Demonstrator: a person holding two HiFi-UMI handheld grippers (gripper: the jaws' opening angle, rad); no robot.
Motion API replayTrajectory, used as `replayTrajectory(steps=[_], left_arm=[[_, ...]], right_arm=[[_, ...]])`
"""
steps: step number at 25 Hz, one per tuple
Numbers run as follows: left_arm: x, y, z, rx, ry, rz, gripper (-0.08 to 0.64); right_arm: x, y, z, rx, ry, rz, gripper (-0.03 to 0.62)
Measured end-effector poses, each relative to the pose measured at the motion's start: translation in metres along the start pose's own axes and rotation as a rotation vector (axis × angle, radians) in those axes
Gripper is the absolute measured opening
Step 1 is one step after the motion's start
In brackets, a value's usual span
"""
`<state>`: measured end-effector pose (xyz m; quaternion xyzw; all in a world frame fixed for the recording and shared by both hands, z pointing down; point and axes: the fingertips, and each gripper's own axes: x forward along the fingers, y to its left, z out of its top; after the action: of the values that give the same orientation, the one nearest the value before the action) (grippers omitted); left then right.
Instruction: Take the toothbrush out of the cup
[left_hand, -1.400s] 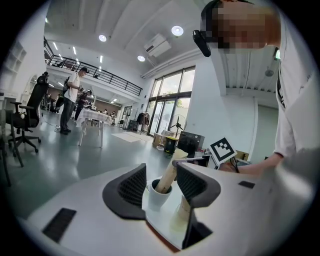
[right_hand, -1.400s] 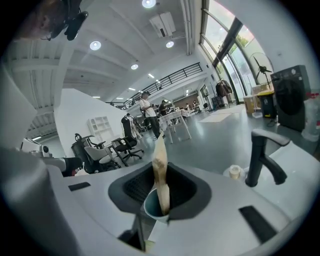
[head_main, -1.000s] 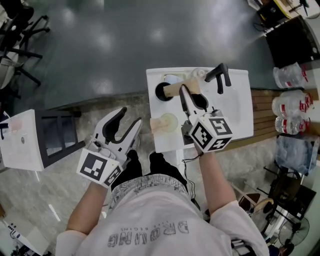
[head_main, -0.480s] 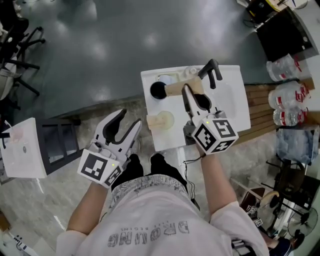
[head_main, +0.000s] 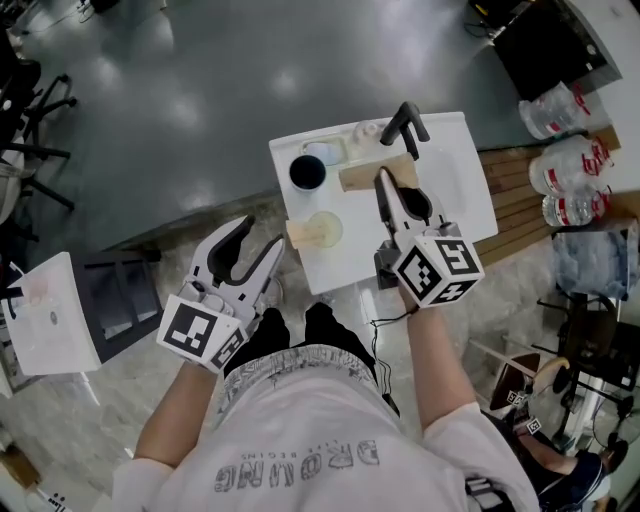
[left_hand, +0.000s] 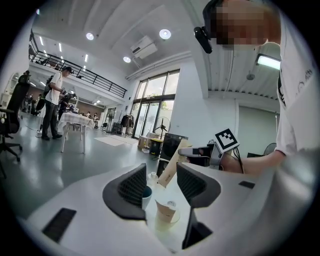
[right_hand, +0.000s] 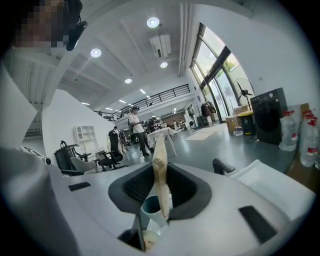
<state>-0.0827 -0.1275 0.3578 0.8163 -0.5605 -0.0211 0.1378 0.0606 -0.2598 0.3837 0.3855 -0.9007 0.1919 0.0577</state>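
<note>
Right gripper view: right claw pinches the wrapped toothbrush outside the cup.

tan toothbrush packet; blue cup; white sink; black faucet

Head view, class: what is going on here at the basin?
A person holds tongs in each hand at a white basin. The right tongs are shut on the tan-wrapped toothbrush, held tilted, its lower end beside the dark cup and seemingly clear of it. The left tongs hang open and empty to the basin's left.
</note>
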Motion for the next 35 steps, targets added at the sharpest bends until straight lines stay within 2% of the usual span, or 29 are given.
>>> replayTrajectory(steps=[14, 23, 35], left_arm=[[0.001, -0.010, -0.024, -0.007, 0.061, -0.113, 0.210], [0.005, -0.015, -0.047, -0.033, 0.104, -0.159, 0.210], [0.019, -0.021, -0.092, -0.093, 0.163, -0.163, 0.210]], right_arm=[[-0.043, -0.018, -0.012, 0.034, -0.024, -0.143, 0.086], [-0.057, -0.025, -0.030, 0.047, -0.008, -0.196, 0.086], [-0.066, -0.045, -0.049, 0.058, 0.041, -0.226, 0.086]])
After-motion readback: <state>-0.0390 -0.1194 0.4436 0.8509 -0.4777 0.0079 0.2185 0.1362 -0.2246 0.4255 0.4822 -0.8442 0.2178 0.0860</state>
